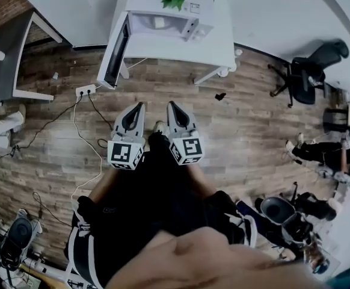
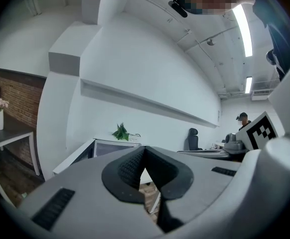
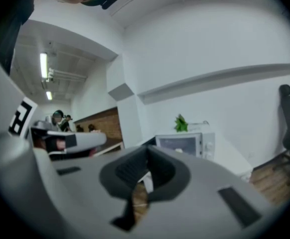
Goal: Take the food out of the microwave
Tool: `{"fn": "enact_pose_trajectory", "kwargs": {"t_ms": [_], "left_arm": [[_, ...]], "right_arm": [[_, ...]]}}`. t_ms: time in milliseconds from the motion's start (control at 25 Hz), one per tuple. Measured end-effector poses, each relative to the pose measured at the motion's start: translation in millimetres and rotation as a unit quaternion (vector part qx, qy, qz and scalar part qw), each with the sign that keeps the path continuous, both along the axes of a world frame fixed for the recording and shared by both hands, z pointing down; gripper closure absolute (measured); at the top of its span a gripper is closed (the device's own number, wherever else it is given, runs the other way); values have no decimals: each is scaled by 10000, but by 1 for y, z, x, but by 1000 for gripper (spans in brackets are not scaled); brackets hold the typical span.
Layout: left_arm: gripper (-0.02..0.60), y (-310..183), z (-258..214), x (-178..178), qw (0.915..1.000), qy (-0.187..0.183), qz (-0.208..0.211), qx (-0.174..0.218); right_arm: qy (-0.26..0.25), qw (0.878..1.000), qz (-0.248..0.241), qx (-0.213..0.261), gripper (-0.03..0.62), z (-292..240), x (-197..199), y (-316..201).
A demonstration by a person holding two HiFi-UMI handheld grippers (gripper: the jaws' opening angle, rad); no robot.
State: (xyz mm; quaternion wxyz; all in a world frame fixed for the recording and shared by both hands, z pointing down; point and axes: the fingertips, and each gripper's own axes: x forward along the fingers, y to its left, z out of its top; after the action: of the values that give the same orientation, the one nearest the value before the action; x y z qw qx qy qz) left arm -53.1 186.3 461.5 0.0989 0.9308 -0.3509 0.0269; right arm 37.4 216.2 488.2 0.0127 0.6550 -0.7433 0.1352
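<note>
The brown plank floor [image 1: 247,119] looks like wood, matt, with visible grain and seams. The white rectangular table [image 1: 223,47] has a smooth, matt top. The white box-shaped microwave [image 1: 190,21] has a smooth casing, painted metal or plastic; which one cannot be told. Its open door [image 1: 116,53] carries a dark, glossy pane. The left gripper [image 1: 140,106] and the right gripper [image 1: 171,104] each have 2 smooth, matt grey plastic jaws, lined with black ribbed pads [image 2: 130,167]. The red-brown brick wall [image 2: 20,96] is rough.
</note>
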Motion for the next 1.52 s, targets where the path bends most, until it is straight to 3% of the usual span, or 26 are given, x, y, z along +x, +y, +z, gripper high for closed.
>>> {"fn": "enact_pose_trajectory", "kwargs": {"t_ms": [320, 440, 680, 840, 1160, 1520], "left_arm": [[551, -26, -3, 66, 9993, -170, -320, 111], [551, -31, 1, 76, 9983, -379, -402, 173], [551, -49, -4, 95, 9977, -425, -472, 234], [551, -61, 4, 110, 9985, -333, -430, 74], [551, -113, -2, 119, 9991, -193, -341, 167], [551, -182, 1, 103, 9998, -6, -196, 77]], "right_arm": [[-37, 9994, -343, -40, 563, 11, 70, -41], [-104, 9990, -425, -51, 563, 16, 82, -52], [-130, 9986, -507, -82, 563, 20, 99, -74], [-107, 9985, -507, -164, 562, 26, 108, -86], [10, 9992, -354, -194, 563, 28, 119, -126], [94, 9991, -298, -286, 562, 31, 95, -193]]}}
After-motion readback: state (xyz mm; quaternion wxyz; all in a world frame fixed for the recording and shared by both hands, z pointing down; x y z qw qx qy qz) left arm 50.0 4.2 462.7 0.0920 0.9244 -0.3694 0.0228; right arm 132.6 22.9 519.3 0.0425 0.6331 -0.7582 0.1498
